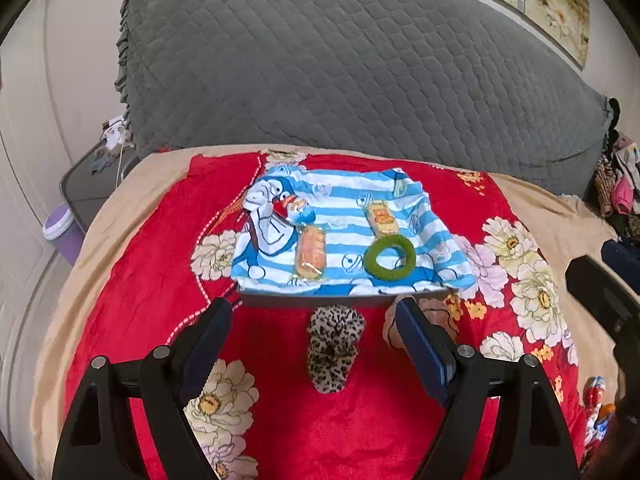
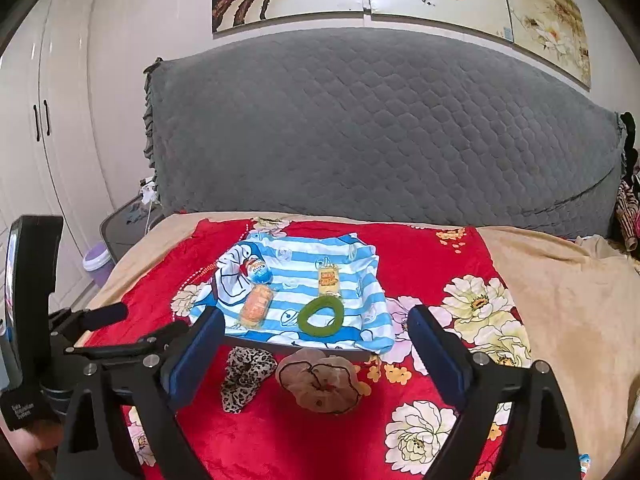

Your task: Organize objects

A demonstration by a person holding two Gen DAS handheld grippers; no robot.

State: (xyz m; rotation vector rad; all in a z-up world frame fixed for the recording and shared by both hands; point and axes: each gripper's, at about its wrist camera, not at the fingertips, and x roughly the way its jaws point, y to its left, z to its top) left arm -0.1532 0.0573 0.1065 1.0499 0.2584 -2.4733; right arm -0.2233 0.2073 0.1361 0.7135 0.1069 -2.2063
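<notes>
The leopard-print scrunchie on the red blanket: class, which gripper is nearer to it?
Left. The leopard-print scrunchie lies centred between the open left gripper's fingers; in the right wrist view it sits off-centre, by the right gripper's left finger.

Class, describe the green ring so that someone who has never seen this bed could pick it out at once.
Start at the red floral blanket on the bed, then find the blue-and-white striped cloth spread over a raised surface on it. The green ring lies near the cloth's front edge, right of the orange packet. It is the only green, hollow, fuzzy thing there.
</notes>
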